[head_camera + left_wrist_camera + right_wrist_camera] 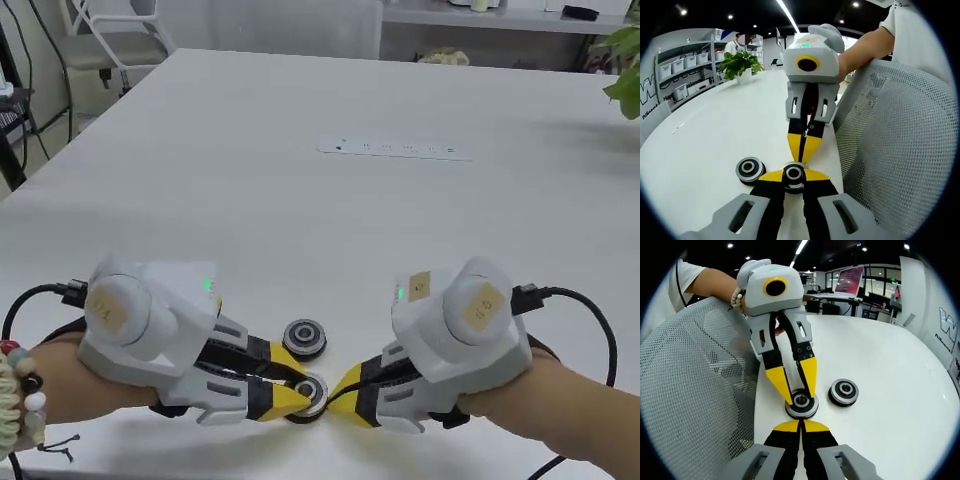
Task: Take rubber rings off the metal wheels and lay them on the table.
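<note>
Yellow-tipped left tongs (801, 395) clasp a wheel (801, 403) on the bench (890, 390); right tongs (801, 426) pinched narrow, tips at its rim; second wheel (843, 392) just beside

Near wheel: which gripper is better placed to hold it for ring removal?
Likely the left gripper: its jaws clamp the near wheel on both sides. The right gripper is shut, tips at its edge.

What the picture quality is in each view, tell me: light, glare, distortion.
Head view: even, soft light, sharp, no hard shadows on the table. Left gripper view: the fisheye bulges the mesh chair, and a ceiling light strip glares. Right gripper view: same bulge, small bright ceiling spots, the wheel between the jaws sharp.
</note>
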A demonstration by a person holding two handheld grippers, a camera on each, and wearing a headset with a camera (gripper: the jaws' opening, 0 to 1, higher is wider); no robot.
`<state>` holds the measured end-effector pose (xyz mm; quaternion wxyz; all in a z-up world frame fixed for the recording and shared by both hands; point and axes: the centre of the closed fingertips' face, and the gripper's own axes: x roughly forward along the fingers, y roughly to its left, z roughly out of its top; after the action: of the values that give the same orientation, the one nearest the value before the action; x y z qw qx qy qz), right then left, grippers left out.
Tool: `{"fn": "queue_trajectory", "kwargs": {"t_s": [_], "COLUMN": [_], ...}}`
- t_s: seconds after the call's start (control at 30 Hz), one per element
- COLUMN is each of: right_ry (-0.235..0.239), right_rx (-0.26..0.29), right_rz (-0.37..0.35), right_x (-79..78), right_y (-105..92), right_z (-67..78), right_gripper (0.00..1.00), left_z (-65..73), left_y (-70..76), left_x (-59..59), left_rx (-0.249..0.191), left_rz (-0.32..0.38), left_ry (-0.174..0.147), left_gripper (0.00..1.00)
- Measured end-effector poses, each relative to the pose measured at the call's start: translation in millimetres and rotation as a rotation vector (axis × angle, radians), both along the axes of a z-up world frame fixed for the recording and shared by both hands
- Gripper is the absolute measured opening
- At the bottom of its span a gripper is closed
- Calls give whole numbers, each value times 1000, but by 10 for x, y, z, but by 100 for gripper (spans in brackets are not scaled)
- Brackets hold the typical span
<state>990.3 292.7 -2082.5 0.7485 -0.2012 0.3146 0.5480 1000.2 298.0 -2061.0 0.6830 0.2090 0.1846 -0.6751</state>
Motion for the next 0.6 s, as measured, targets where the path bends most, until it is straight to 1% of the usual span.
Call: {"fn": "queue_trajectory", "kwargs": {"t_s": [0.07,0.2,0.27,0.33,0.43,0.47,0.53,0.6], "right_ry": [21,28,35,65,73,61,64,60], "right_rx": [11,10,10,19,23,16,22,44], "right_rz": [-7,-7,-19,-41,-46,-69,-85,-86], "right_x": [-13,-35,-30,-34,-36,-1,16,26], "right_y": [2,7,5,6,4,-8,3,44], "right_z": [2,-1,-2,0,-1,-3,1,19], "right_gripper": [0,2,1,2,4,12,24,26], "left_z": [1,4,4,4,5,4,3,2], "left_y": [0,-1,-1,-1,-2,-3,-5,-6], "left_x": [1,3,4,4,4,4,4,4], "left_rx": [0,0,-1,-1,-1,-2,-2,-3], "left_rz": [0,0,0,0,0,0,1,1], "left_ry": [0,0,1,1,1,2,1,2], "left_gripper": [7,7,7,7,7,7,7,7]}}
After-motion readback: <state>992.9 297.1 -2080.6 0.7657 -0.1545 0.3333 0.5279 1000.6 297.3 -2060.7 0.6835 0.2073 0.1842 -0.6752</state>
